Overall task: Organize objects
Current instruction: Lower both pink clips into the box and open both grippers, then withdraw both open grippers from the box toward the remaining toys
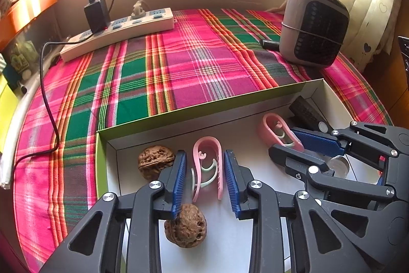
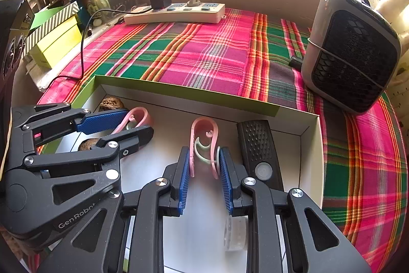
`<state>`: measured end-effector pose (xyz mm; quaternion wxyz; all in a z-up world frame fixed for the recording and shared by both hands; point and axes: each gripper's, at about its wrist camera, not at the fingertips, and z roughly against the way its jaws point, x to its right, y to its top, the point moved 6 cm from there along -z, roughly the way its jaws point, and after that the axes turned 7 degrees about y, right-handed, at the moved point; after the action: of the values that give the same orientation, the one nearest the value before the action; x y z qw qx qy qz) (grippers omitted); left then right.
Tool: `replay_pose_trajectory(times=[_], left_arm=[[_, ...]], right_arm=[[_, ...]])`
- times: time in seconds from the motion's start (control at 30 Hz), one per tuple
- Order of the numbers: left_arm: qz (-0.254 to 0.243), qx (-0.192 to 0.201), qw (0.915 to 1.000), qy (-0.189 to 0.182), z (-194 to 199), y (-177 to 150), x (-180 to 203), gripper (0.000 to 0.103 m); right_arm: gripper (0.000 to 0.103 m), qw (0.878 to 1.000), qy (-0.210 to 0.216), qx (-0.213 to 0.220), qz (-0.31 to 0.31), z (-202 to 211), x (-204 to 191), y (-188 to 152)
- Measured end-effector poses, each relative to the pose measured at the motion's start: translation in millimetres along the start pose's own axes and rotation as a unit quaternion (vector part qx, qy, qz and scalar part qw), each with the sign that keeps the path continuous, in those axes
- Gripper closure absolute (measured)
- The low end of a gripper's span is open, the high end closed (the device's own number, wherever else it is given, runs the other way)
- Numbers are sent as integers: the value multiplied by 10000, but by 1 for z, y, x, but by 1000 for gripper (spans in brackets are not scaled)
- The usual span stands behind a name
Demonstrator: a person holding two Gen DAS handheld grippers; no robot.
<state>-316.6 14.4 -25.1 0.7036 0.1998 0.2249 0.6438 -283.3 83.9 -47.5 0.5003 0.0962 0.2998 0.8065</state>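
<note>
**Ana:** Left gripper (image 1: 204, 181) first: its blue pads stand off both sides of a pink clip (image 1: 207, 165) that lies flat on the white floor of the box (image 1: 199, 109). Nothing is pinched; the jaws are released, with the clip loose between them.

**Ben:** And the right gripper (image 2: 204, 175)?

**Ana:** Clenched on the second pink clip (image 2: 203, 142). In its own view both pads press the clip's two legs. Whether that clip touches the box floor or hangs just above it, I cannot tell.

**Ben:** What else is in the box near them?

**Ana:** One walnut (image 1: 185, 225) sits under the left gripper's near finger, another walnut (image 1: 156, 161) in the box's left corner. A black remote-like bar (image 2: 258, 150) lies just beside the right gripper, and a clear roll (image 2: 235, 232), perhaps tape, shows under its right finger.

**Ben:** So how far along is the tidying?

**Ana:** Judging by this, nearly done. Everything small is already inside the box; the left clip looks delivered, and the right one seems to need only letting go.

**Ben:** Anything left outside?

**Ana:** Farther back on the plaid cloth (image 1: 204, 55) I see no loose small items, only a power strip (image 1: 120, 30) with a black charger (image 1: 95, 14) at the wall and a small heater (image 2: 352, 53) to the right. Those look like fixtures, not things to sort.
</note>
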Motion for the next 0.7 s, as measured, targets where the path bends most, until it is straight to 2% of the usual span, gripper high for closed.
replay_pose_trajectory(times=[0.13, 0.43, 0.7], left_arm=[[1, 11, 10000, 12, 0, -1, 0, 72], [63, 0, 9999, 79, 4, -4, -3, 67], [119, 214, 9996, 158, 20, -6, -7, 67]], right_arm=[[79, 10000, -16, 4, 14, 0, 0, 0], [70, 10000, -43, 50, -51, 3, 1, -1], [68, 9998, 3, 173, -141, 13, -3, -6]])
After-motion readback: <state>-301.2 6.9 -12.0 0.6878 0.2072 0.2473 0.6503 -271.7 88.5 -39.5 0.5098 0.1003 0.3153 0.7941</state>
